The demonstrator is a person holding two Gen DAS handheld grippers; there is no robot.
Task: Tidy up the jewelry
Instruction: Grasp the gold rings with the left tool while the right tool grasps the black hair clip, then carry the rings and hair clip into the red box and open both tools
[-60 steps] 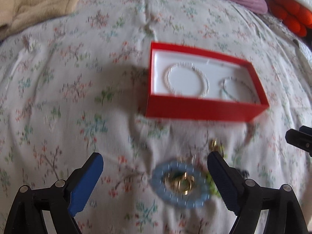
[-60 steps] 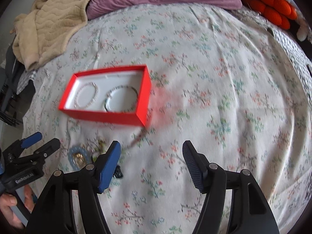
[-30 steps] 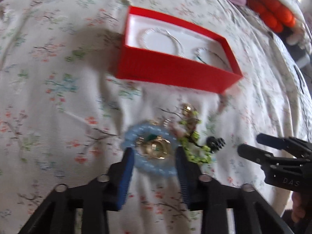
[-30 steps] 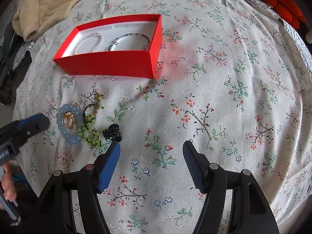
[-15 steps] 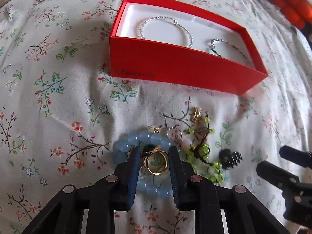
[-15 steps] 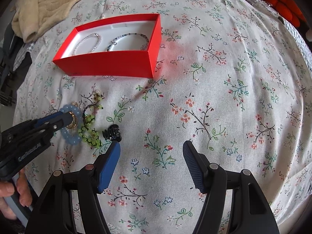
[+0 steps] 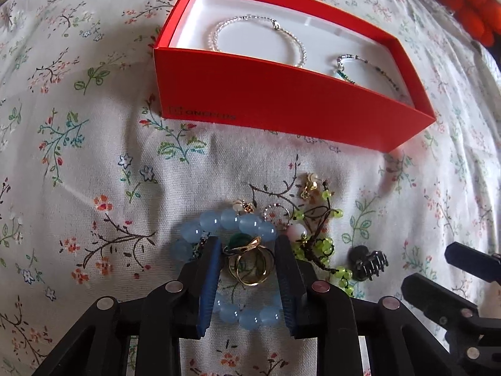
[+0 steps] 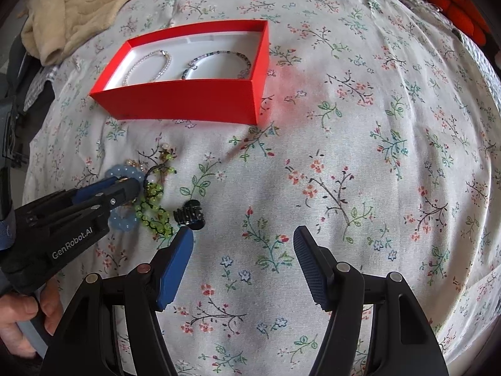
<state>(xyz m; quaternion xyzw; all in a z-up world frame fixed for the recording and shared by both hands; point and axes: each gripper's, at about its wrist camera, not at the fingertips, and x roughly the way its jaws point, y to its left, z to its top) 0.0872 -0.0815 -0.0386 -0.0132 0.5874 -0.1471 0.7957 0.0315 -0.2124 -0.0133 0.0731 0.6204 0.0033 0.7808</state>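
My left claw [image 7: 247, 261] was low over the flowery bed sheet [image 7: 78, 163], and its two blue pads [image 7: 209, 277] were squeezed in on a little bunch of gold rings [image 7: 249, 266] — one with a dark green stone. The rings sat in the middle of a blue bead bracelet [image 7: 230, 221] that lay flat on the sheet, with my claw fingers resting across its beads. Just to the right of it lay a tangle of green beads on a dark cord [image 7: 316, 244], and a small gold charm [image 7: 308, 186] sat a bit past that. Next came a little black hair clip [image 7: 368, 261], also on the sheet.

Farther back stood the red box [image 7: 281, 106] with its white inside. A shiny silver bracelet [image 7: 260, 36] lay in its left part and a darker beaded bracelet [image 7: 363, 69] lay in its right part.

My right claw [image 8: 242, 261] was off to the right, up above the sheet — wide open, with nothing between its pads. The black clip was just past its left finger. A tan blanket [image 8: 81, 6] was bunched up at the far left of the bed.
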